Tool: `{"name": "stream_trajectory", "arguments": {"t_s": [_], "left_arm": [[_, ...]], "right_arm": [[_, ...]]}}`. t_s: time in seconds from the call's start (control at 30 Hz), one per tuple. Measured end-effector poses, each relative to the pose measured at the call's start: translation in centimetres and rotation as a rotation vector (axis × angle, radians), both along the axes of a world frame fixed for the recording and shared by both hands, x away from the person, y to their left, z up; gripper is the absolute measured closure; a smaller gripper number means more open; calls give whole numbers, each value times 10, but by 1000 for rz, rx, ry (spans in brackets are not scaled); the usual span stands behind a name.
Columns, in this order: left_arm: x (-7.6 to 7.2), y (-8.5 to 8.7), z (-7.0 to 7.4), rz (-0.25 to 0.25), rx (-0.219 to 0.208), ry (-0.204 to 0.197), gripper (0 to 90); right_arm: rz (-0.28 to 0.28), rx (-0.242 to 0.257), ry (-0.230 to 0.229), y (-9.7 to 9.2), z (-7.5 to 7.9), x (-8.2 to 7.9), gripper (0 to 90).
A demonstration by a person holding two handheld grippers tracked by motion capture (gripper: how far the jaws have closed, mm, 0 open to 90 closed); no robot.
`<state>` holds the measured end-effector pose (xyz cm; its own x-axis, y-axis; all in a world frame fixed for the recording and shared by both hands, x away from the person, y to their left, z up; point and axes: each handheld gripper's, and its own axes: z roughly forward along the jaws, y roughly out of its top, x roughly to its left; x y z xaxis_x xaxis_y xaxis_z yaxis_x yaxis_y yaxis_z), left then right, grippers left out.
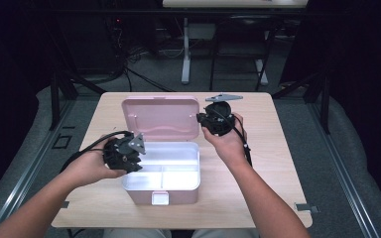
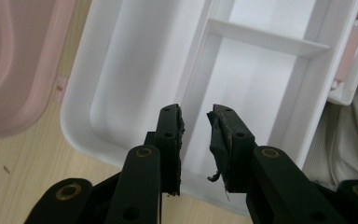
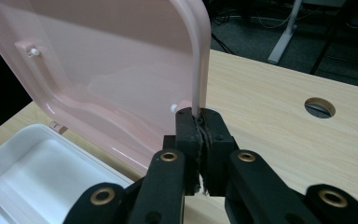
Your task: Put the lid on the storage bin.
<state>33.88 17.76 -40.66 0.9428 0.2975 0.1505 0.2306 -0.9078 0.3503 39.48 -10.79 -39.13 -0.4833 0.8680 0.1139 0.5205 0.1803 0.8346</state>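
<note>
While the right claw [image 3: 200,128] clamps its jaws on the edge of the raised pink lid [image 3: 102,74], we see the left claw [image 2: 195,128] hanging over the white tray [image 2: 135,79] of the box, jaws apart with nothing between them. The tray's dividers lie just ahead of that claw. In the high view it seems clear of the tray's rim, though we cannot be sure.
</note>
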Motion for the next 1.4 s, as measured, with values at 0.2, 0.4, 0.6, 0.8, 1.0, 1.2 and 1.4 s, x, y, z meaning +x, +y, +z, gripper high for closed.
{"name": "stream_trajectory", "arguments": {"t_s": [0.2, 0.4, 0.6, 0.8, 1.0, 1.2, 1.4], "left_arm": [[-5, 34, -5, 85, -140, -36, 733], [-5, 60, -12, 212, -294, -86, 706], [-2, 83, -10, 354, -453, -153, 683], [6, 93, -5, 452, -535, -214, 632], [14, 97, 0, 492, -632, -271, 628], [23, 94, 8, 499, -642, -309, 628], [26, 86, 20, 521, -680, -364, 609]], "right_arm": [[3, 1, -1, 0, 0, -1, 873], [2, 3, -5, 0, 0, -2, 873], [1, 1, -9, 0, 0, -3, 873], [0, 7, -13, 0, -1, -3, 873], [-1, 14, -18, -1, -2, -5, 872], [0, 23, -20, -1, -3, -5, 872], [-3, 29, -25, -1, -4, -5, 872]]}}
